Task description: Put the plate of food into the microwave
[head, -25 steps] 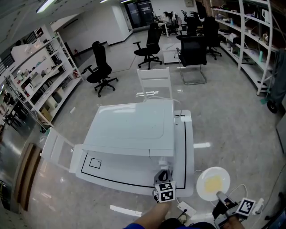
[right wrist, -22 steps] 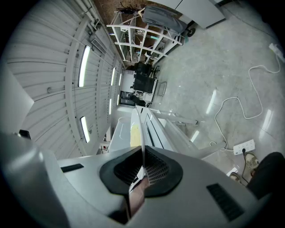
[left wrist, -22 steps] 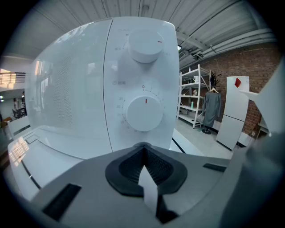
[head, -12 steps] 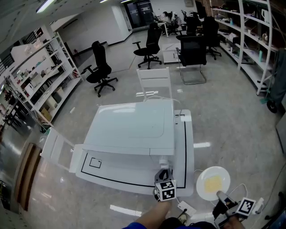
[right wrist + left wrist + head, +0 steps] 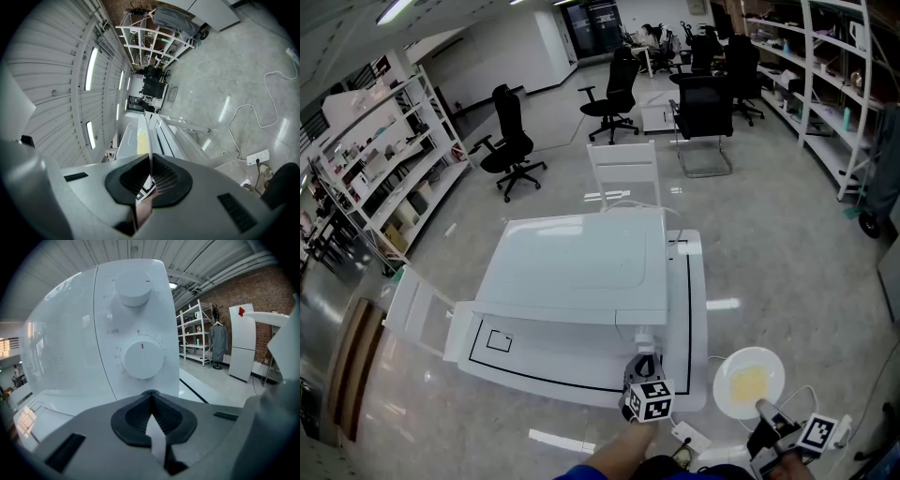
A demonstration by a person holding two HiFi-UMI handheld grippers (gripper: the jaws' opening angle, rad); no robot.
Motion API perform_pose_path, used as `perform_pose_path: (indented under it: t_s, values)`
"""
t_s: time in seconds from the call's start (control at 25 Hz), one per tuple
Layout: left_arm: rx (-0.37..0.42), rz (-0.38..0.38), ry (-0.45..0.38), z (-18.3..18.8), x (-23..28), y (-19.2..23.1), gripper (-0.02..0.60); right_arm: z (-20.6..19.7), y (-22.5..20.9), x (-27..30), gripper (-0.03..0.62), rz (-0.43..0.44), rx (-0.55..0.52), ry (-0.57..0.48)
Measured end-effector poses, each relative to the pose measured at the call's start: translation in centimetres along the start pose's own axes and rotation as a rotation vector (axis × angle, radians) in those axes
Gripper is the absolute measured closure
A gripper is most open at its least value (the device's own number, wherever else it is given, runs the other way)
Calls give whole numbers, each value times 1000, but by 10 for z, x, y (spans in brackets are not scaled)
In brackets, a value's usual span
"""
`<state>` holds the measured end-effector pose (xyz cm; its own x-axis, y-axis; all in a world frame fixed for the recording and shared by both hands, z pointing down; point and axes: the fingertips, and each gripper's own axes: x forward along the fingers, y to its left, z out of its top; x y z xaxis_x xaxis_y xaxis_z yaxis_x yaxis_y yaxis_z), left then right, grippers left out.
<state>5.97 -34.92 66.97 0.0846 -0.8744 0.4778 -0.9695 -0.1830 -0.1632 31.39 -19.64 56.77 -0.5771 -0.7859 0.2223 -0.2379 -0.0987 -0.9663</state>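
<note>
The white microwave [image 5: 581, 272] stands on a white table [image 5: 696, 309], its front toward me. My left gripper [image 5: 642, 362] is shut and empty, right in front of the control panel. In the left gripper view that gripper [image 5: 151, 401] faces the lower knob [image 5: 142, 359], with the upper knob [image 5: 133, 287] above it, and the door window to the left looks closed. The white plate [image 5: 748, 382] with yellow food hangs off the table's right side. My right gripper [image 5: 765, 414] is shut on its near rim. In the right gripper view the plate [image 5: 144, 133] shows edge-on between that gripper's [image 5: 150, 171] jaws.
A white chair [image 5: 623, 173] stands behind the table, and another white piece [image 5: 417, 314] is at its left end. Black office chairs [image 5: 514, 141] and shelving [image 5: 384, 169] stand farther back. A power strip [image 5: 689, 436] and cables lie on the floor near my feet.
</note>
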Motion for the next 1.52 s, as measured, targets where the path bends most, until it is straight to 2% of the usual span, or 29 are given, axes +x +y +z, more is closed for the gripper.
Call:
perform_pose_path:
  t_s: [0.16, 0.68, 0.84, 1.04, 1.24, 1.52]
  values:
    - [27, 13, -3, 1, 1, -2, 578, 1, 3, 0, 585, 7, 0, -3]
    - [281, 109, 72, 0, 4, -4, 578, 0, 10, 1, 585, 25, -14, 8]
    - [358, 106, 82, -1, 5, -5, 578, 2, 14, 2, 585, 41, -25, 11]
    - [338, 72, 71, -1, 3, -6, 578, -2, 17, 4, 585, 54, -23, 26]
    - [248, 55, 71, -2, 3, -6, 578, -2, 17, 5, 585, 60, -29, 31]
    - [170, 23, 56, -4, 0, -5, 578, -2, 18, 2, 585, 59, -34, 24]
